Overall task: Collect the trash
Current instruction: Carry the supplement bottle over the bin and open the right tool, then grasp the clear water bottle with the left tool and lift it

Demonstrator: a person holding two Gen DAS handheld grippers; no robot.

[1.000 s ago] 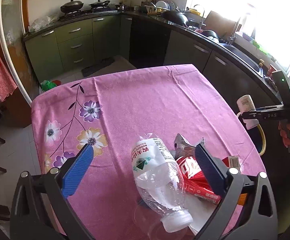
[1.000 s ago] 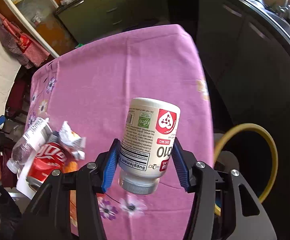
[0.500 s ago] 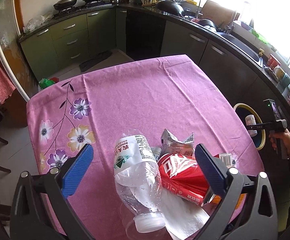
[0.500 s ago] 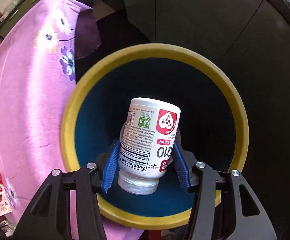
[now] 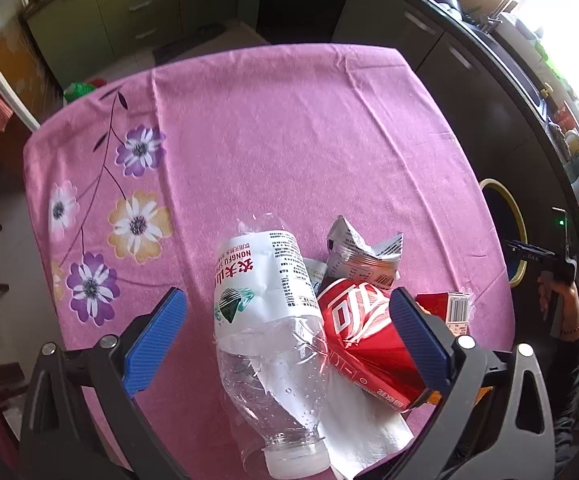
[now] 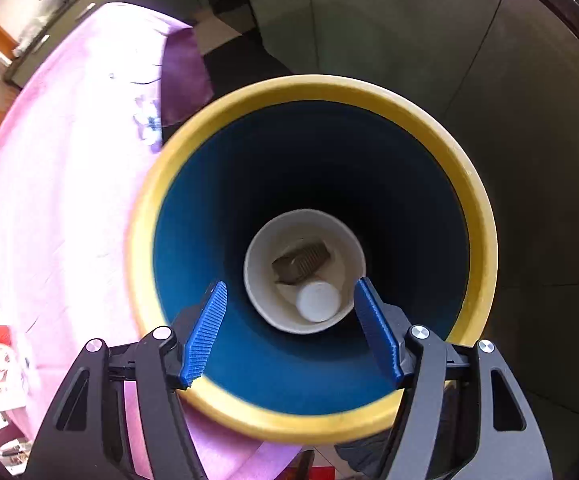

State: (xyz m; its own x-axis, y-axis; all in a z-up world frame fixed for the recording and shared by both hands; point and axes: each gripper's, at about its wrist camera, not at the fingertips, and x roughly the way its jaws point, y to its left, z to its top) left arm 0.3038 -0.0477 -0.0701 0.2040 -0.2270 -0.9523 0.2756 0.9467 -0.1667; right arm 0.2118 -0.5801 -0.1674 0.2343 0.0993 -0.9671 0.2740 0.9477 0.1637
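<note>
Presently, item one: the trash bin (image 6: 313, 92), yellow rim, blue inside, standing on the floor just beside the counter (image 5: 289, 128). I have the right tool (image 6: 289, 328) directly over its mouth, blue pads spread wide and holding nothing. At the bottom sits a white cup-like container (image 6: 343, 248) with a dark ridged scrap and the white supplement bottle (image 6: 317, 301) seen end-on inside it. I judge that drop complete; the good practice now is to lift straight up so the pads clear the rim before swinging back.

Item two: remaining trash, all on the near edge of the counter. Crushed clear water bottle (image 5: 267, 304), cap toward me, lying between the pads of the left tool (image 5: 285, 336), which is open and not touching it. Touching its right side, a flattened red can (image 5: 363, 332); behind that a crumpled silver wrapper (image 5: 363, 254); a red carton with barcode (image 5: 451, 306) at the far right; a white sheet (image 5: 361, 432) under the pile.

Item three: hindrances. The can crowds the left tool's right pad, so I would close on the bottle's labelled middle, where it is stiffest, or risk dragging the can. Pink floral cloth may ruck. The bin lies across the counter from the left tool.
</note>
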